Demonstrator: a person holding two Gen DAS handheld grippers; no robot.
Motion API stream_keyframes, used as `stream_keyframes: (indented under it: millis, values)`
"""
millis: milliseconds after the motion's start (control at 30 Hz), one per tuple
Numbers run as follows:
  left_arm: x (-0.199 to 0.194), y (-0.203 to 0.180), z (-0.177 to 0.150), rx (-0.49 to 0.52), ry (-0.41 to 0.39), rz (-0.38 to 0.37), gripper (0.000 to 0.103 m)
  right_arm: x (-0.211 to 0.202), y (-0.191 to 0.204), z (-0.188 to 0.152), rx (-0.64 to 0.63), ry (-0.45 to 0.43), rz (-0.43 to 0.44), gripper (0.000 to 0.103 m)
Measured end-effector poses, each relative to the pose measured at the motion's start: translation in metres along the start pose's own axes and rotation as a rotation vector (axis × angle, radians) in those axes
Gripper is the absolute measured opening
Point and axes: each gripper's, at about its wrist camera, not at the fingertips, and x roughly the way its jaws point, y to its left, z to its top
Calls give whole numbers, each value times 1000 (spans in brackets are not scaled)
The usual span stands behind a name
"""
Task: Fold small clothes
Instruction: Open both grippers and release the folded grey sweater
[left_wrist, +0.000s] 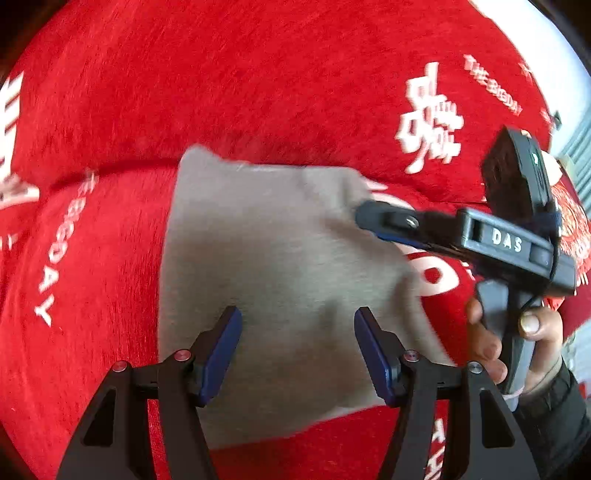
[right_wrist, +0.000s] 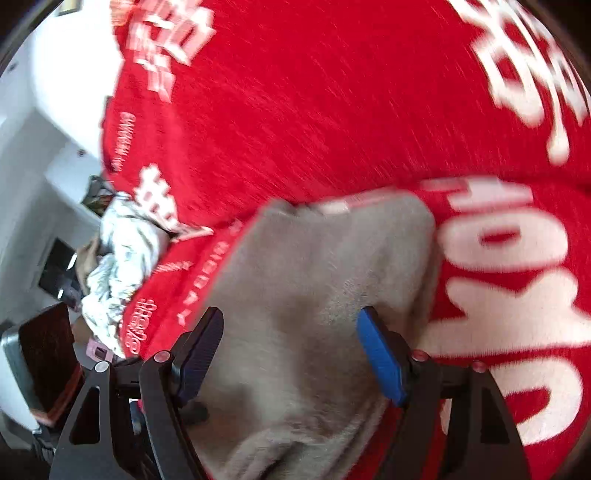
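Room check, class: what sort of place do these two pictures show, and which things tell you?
Probably a home, maybe a bedroom: a red printed blanket as the work surface, a grey garment on it, and crumpled laundry beside it.

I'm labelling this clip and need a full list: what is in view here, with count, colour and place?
grey garment: one, grey, lying flat on the red cover, in front of both grippers.
red cover: one, red with white lettering, spread under everything.
crumpled cloth: one pile, white and grey, at the cover's left edge in the right wrist view.
left gripper: one, black with blue pads, open over the garment's near part, nothing between the pads.
right gripper: one, black with blue pads, open over the garment.
hand: one, holding the right gripper's handle, dark sleeve.
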Motion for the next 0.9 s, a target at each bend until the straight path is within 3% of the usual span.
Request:
stream_keyframes:
  millis: [33, 167, 267, 367, 567, 700, 833, 900]
  values:
    - [3, 4, 0, 2, -1, -16, 65, 3, -5, -1, 17, 7, -29, 69]
    - [2, -5, 0, 63, -10, 21, 65, -5, -11, -11, -7, -20, -245, 71]
    - [-14, -3, -2, 69, -50, 21, 65, -31, 13, -24, -92, -105, -253, 71]
    - [-25, 3, -8, 84, -66, 50, 65, -54, 48, -45, -186, -162, -207, 72]
    - [-40, 19, -29, 97, -84, 109, 65, -53, 100, -87, -306, -118, -88, 72]
    - [-41, 31, -37, 76, -77, 121, 65, -43, 107, -106, -317, -51, 2, 73]
    - [-31, 38, -44, 86, -39, 160, 65, -18, 76, -111, -258, -1, -249, 69]
    - [-32, 43, -46, 85, -28, 161, 65, -29, 62, -111, -196, -35, -202, 69]
